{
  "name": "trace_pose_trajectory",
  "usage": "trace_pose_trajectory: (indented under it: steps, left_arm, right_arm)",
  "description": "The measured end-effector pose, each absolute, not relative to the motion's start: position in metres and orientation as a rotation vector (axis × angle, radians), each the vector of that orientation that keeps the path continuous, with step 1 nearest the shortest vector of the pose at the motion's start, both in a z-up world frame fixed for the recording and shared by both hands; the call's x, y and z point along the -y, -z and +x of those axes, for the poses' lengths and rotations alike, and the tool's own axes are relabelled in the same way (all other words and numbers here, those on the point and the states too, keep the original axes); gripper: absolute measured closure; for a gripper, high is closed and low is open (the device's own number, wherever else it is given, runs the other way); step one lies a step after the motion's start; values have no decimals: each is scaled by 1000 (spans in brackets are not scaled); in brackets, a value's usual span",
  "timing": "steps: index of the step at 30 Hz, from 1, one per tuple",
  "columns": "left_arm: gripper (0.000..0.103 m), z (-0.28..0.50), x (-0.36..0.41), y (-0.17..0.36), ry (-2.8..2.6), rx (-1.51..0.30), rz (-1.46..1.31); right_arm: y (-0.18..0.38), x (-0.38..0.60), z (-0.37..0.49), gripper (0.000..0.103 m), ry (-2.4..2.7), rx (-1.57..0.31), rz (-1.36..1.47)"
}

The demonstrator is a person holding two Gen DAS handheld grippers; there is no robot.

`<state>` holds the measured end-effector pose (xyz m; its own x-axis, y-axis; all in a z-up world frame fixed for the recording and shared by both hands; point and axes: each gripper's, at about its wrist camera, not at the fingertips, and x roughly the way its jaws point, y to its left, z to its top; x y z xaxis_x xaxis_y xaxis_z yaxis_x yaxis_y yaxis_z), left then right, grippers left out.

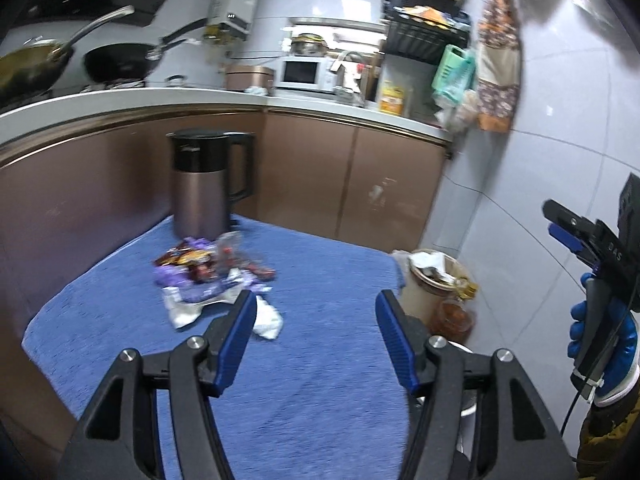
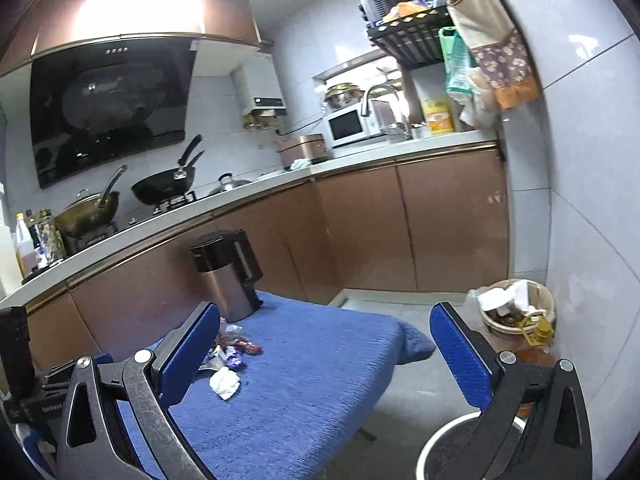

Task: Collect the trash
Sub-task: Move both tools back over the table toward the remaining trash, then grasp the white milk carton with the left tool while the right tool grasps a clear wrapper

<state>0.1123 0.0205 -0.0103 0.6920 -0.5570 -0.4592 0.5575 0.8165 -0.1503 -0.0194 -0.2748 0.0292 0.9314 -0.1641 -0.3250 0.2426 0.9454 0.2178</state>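
A kettle (image 1: 208,188) with a black lid and handle is stood upright at the far edge of a blue cloth (image 1: 320,360). Behind it, brown cabinet doors (image 2: 452,220) are topped by a white counter (image 1: 120,102), on which two pans (image 1: 120,62), a microwave (image 1: 306,73) and a tap (image 2: 378,98) are seen. A patterned cloth (image 1: 498,60) is hung on the tiled wall (image 1: 560,120), beside a black rack (image 2: 408,40).

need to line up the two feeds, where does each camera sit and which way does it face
Left wrist: on the left gripper, looking along its open fingers over the blue cloth-covered table at the wrapper pile; a blue-gloved hand shows.
Right wrist: on the right gripper, open, facing the kitchen counter.
Shared: brown-and-black kettle, overfull bin.
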Motion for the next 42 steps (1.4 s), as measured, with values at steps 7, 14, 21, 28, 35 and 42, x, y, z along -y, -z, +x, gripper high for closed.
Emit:
trace_pose_trajectory:
  steps: [7,14,21,28,35,42]
  left_arm:
    - [43,131,-60,28,511,-525,-49]
    - [43,160,-68,55,480,-613,-40]
    - [43,192,-55,82,507,-689,2]
    - [44,240,-26,109,543,-747,117]
    - [44,298,-3,128,579,-791,238]
    - [44,337,12,152,590,-824,391]
  right_arm:
    - [-19,270,2,0,154,-285,248]
    - [4,266,49,0,81,-438,261]
    - [40,255,101,0,4,-570,263]
    - [84,228,174,20,-109,-703,218]
    - [130,201,253,33,-211,-817,201]
    - [164,185,322,36,-293,-874,167]
